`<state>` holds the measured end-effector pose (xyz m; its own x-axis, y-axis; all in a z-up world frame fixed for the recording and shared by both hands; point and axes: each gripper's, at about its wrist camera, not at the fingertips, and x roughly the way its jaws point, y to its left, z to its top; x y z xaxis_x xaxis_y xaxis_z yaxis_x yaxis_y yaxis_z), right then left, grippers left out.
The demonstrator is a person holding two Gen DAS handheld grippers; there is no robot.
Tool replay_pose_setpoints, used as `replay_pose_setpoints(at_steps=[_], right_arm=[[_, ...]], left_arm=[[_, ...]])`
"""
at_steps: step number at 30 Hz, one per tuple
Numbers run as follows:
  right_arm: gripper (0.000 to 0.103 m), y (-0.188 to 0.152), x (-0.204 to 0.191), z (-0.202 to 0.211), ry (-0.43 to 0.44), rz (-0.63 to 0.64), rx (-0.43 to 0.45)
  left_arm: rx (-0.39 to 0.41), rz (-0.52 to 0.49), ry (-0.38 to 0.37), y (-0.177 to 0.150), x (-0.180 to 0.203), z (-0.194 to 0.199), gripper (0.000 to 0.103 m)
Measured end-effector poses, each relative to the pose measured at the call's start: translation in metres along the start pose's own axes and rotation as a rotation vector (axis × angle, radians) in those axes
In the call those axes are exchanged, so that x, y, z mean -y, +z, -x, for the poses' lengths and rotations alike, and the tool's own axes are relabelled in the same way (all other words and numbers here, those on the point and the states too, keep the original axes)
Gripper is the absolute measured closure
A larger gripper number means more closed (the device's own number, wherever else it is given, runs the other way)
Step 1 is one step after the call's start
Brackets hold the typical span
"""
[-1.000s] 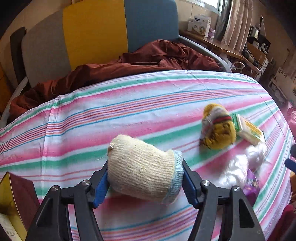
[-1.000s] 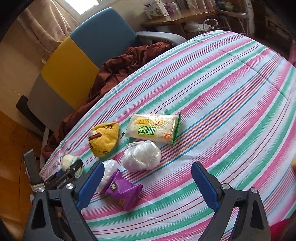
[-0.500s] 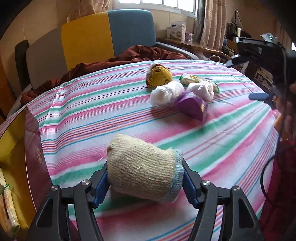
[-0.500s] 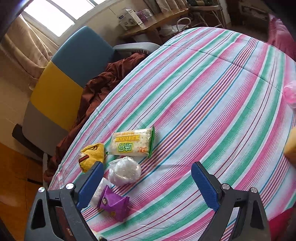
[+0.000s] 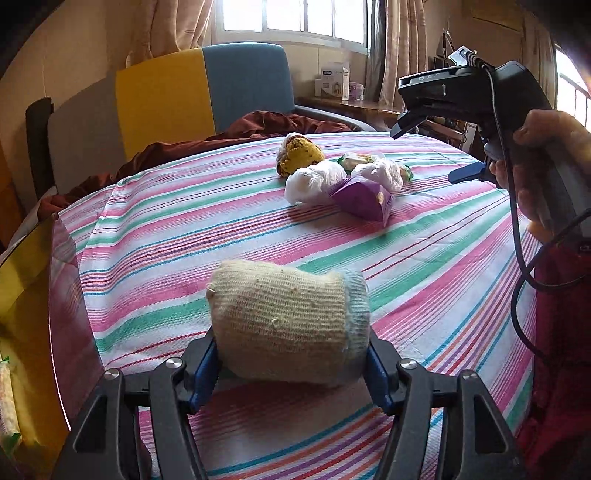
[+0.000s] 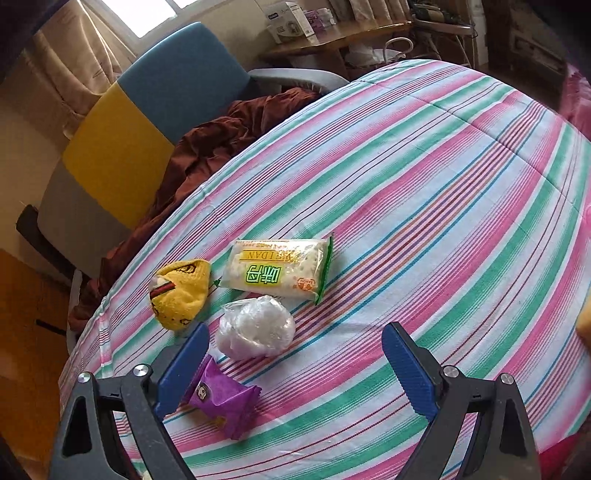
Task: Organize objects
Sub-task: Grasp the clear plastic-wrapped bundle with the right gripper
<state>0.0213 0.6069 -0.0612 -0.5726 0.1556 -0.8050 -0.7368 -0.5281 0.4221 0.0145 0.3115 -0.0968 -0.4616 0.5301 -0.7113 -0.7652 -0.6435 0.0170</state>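
My left gripper (image 5: 291, 365) is shut on a rolled cream sock with a pale blue cuff (image 5: 288, 321), held above the striped cloth. My right gripper (image 6: 295, 365) is open and empty, hovering over a group of items: a yellow rolled sock (image 6: 181, 293), a green-and-white cracker pack (image 6: 277, 273), a clear plastic bag ball (image 6: 256, 326) and a purple snack packet (image 6: 221, 400). The group also shows in the left wrist view: yellow sock (image 5: 299, 155), a white bag (image 5: 314, 181), purple packet (image 5: 364, 197). The right gripper (image 5: 465, 173) hangs above them at right.
A yellow and dark red box (image 5: 33, 314) stands open at the left table edge. A maroon blanket (image 6: 207, 147) lies on a blue-yellow-grey chair (image 6: 147, 122) behind the table. A wooden shelf with boxes (image 6: 306, 29) is at the back.
My left gripper, still holding the cream sock, has swung left and back, so the item group now lies far ahead and the box appears at left. My right gripper rose, then came nearer the items.
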Motion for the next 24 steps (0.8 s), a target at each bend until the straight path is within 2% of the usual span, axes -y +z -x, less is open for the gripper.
replay_pose_setpoints(at_steps=[4, 9, 13, 14, 17, 19, 24], right_arm=[[0.008, -0.003, -0.010, -0.013, 0.013, 0.016, -0.030], [0.008, -0.001, -0.030, -0.028, -0.011, 0.079, -0.024], [0.009, -0.001, -0.043, -0.050, -0.030, 0.124, -0.068], [0.011, -0.003, -0.045, -0.055, -0.042, 0.147, -0.081], [0.037, -0.009, -0.056, -0.066, -0.162, 0.278, -0.080], [0.039, -0.012, -0.060, -0.065, -0.159, 0.315, -0.088], [0.040, -0.008, -0.055, -0.067, -0.163, 0.305, -0.101]], left_arm=[[0.004, 0.004, -0.005, -0.001, -0.001, 0.000, 0.037], [0.006, 0.011, -0.014, -0.001, -0.002, 0.000, 0.037], [0.008, 0.013, -0.019, -0.001, -0.003, 0.000, 0.037], [0.008, 0.014, -0.021, -0.001, -0.003, 0.000, 0.037], [0.009, 0.015, -0.022, -0.001, -0.003, -0.001, 0.037], [0.009, 0.016, -0.024, -0.001, -0.003, 0.000, 0.037], [0.008, 0.018, -0.028, -0.001, -0.003, 0.000, 0.037]])
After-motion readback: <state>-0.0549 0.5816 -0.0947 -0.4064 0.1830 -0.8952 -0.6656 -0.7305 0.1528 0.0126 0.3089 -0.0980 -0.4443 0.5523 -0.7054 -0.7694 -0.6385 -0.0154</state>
